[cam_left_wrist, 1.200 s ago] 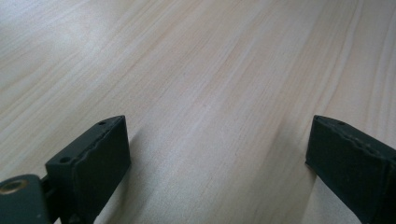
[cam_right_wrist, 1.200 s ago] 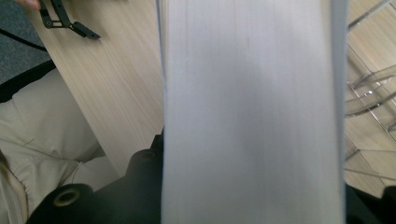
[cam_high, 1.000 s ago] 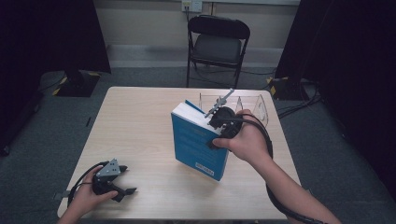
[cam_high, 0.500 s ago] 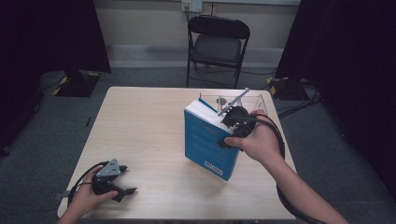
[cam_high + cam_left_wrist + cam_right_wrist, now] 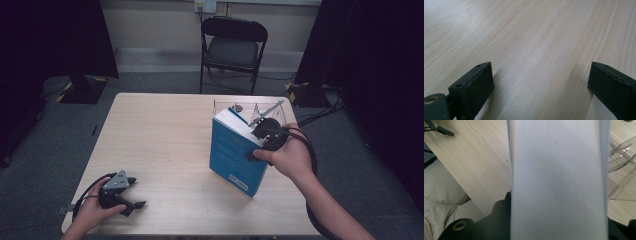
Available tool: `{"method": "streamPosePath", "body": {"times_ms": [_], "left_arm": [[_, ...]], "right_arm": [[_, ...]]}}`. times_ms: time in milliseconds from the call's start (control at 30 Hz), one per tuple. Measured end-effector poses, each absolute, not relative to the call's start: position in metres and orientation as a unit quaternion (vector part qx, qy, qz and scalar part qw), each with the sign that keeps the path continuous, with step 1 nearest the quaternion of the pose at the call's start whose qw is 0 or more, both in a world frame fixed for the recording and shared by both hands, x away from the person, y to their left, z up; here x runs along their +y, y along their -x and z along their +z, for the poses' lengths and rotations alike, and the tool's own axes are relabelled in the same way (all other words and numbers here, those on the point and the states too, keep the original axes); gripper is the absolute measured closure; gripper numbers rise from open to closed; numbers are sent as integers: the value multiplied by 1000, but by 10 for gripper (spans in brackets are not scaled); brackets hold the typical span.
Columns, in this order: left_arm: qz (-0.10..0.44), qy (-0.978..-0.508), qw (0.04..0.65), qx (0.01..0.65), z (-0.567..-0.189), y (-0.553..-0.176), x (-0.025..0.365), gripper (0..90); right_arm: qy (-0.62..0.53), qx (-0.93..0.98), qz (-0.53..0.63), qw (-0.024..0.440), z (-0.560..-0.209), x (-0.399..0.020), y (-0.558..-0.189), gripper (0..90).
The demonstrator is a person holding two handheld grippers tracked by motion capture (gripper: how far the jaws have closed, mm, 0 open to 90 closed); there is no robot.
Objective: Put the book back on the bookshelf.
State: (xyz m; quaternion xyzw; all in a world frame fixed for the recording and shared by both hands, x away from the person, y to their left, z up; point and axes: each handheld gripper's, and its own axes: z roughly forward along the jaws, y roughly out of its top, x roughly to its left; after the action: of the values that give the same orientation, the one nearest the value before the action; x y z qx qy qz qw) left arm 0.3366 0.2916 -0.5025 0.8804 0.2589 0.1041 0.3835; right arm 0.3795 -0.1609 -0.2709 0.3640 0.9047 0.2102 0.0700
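Observation:
A thick blue book [image 5: 235, 155] stands tilted over the right half of the wooden table [image 5: 160, 130], white page edge upward. My right gripper [image 5: 267, 132] is shut on its upper far corner, a hand wrapped around the gripper. In the right gripper view the book's page edge [image 5: 559, 180] runs up the middle, between the black jaws at the bottom. My left gripper [image 5: 137, 191] rests at the table's front left, held by a hand. Its jaws stand wide open over bare wood, as the left gripper [image 5: 540, 82] view shows.
A clear plastic rack [image 5: 250, 109] with dividers stands just behind the book at the table's back right, and the rack [image 5: 624, 157] is close beside the book. A black folding chair [image 5: 234, 47] stands beyond the table. Dark curtains flank the room.
My right gripper has carried the book to the right, closer to the clear rack. The left gripper has stayed where it was.

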Motion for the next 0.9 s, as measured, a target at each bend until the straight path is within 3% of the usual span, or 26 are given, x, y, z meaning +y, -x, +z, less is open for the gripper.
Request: {"method": "streamPosePath", "body": {"times_ms": [900], "left_arm": [[107, -880, 384, 258, -503, -337, 292, 58]], "right_arm": [[-383, 892, 222, 93, -302, -197, -366, 612]]}}
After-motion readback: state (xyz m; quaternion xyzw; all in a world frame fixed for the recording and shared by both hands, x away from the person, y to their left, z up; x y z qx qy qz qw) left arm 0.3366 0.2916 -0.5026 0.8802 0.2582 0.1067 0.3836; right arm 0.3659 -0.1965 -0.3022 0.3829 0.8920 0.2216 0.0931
